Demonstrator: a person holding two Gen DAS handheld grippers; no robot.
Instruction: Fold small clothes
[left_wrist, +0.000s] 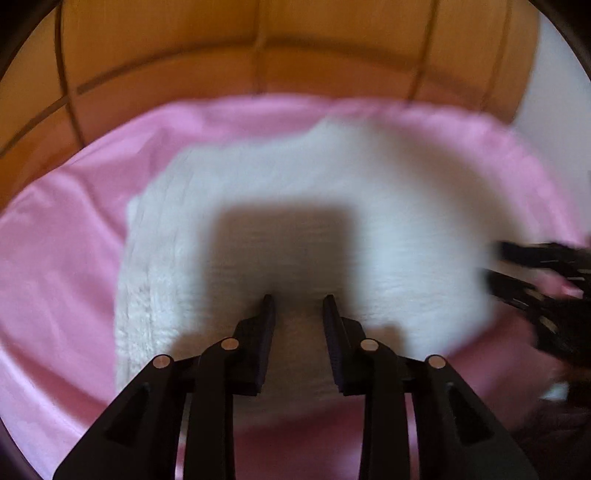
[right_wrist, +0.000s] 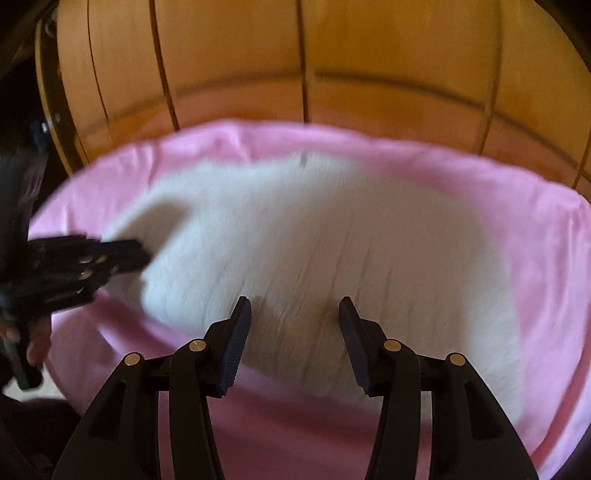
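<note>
While the pink sheet (left_wrist: 55, 258) covers the bench, the white fleecy garment (right_wrist: 314, 240) lies at its centre; the left gripper (left_wrist: 298, 306) and right gripper (right_wrist: 294, 310), jaws open and empty, should each pinch one matching edge evenly.

Motion blur smears the white garment (left_wrist: 295, 192) and the right gripper (left_wrist: 495, 269) at the frame edge.

Right hand-held gripper (right_wrist: 294, 308) gapes over white fluffy garment (right_wrist: 314, 236).

White fluffy garment (left_wrist: 295, 192); plain pink sheet (left_wrist: 55, 258); orange-brown wood panelling (right_wrist: 369, 66); black fingers (left_wrist: 264, 325).
</note>
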